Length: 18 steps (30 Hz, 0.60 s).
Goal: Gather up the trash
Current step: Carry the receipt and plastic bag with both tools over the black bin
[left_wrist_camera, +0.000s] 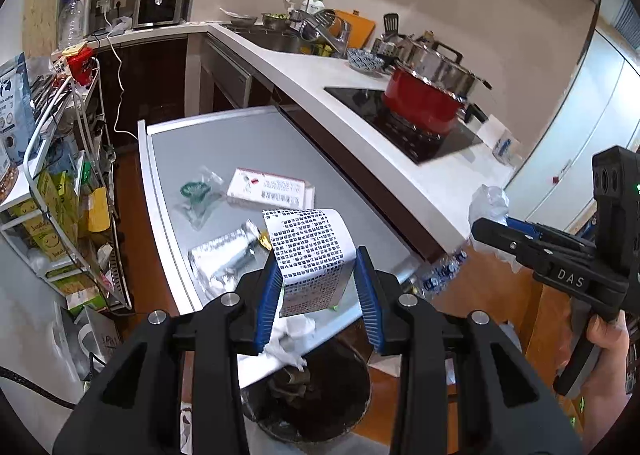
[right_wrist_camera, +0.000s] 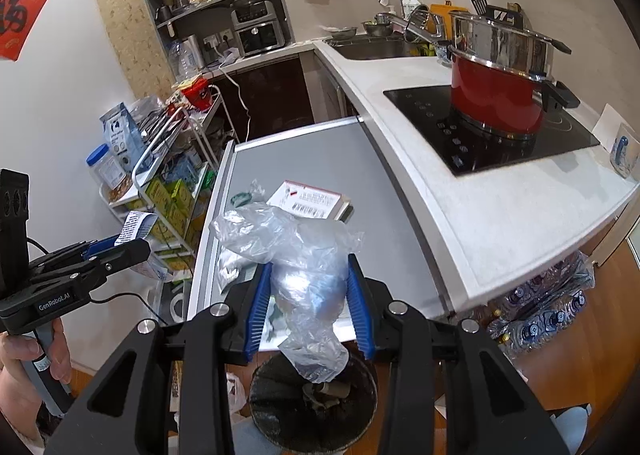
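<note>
My left gripper (left_wrist_camera: 319,267) is shut on a white carton (left_wrist_camera: 310,243) covered in black print, and holds it tilted above the grey table's near edge (left_wrist_camera: 256,369). My right gripper (right_wrist_camera: 309,275) is shut on a crumpled clear plastic bag (right_wrist_camera: 304,251) whose tail hangs over the round dark trash bin (right_wrist_camera: 268,415). The bin (left_wrist_camera: 344,407) stands on the floor just below both grippers, with brown scraps inside. On the table lie a green item in a clear wrapper (left_wrist_camera: 196,191), a white box (left_wrist_camera: 272,189), a silver foil pack (left_wrist_camera: 224,255) and a crumpled tissue (left_wrist_camera: 288,343).
A white counter (right_wrist_camera: 500,223) runs along the right with a black hob (right_wrist_camera: 480,143) and a red pot (right_wrist_camera: 496,95). A pack of water bottles (right_wrist_camera: 544,307) sits under it. A crowded wire rack (left_wrist_camera: 72,191) stands left of the table. A hand (right_wrist_camera: 24,359) holds the left gripper's handle.
</note>
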Each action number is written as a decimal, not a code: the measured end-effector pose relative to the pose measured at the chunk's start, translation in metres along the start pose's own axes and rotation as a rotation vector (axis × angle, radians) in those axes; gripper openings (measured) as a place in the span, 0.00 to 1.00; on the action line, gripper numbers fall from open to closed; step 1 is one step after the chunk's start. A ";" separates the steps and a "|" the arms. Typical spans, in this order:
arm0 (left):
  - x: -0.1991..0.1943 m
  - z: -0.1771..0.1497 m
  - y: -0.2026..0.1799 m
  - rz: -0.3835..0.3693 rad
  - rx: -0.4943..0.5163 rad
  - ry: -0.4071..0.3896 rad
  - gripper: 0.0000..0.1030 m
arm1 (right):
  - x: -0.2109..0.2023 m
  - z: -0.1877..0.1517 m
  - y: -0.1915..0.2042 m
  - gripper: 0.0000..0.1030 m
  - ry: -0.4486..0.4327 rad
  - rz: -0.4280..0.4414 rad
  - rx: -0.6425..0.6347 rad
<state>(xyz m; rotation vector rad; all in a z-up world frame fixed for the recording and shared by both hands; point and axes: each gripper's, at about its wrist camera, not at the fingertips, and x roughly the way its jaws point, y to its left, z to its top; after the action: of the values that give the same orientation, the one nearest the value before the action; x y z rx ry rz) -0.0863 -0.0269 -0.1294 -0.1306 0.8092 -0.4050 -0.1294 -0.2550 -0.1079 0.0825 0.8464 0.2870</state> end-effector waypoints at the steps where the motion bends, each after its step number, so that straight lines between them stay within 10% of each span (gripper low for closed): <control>1: -0.001 -0.004 -0.002 0.000 0.005 0.006 0.36 | -0.001 -0.005 0.000 0.35 0.010 0.003 -0.001; 18: 0.026 -0.081 -0.017 0.021 0.094 0.196 0.36 | 0.043 -0.102 0.003 0.35 0.261 0.016 0.002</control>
<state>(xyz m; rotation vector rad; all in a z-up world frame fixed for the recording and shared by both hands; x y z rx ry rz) -0.1345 -0.0498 -0.1977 0.0060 0.9822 -0.4403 -0.1799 -0.2442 -0.2059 0.0538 1.1057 0.3163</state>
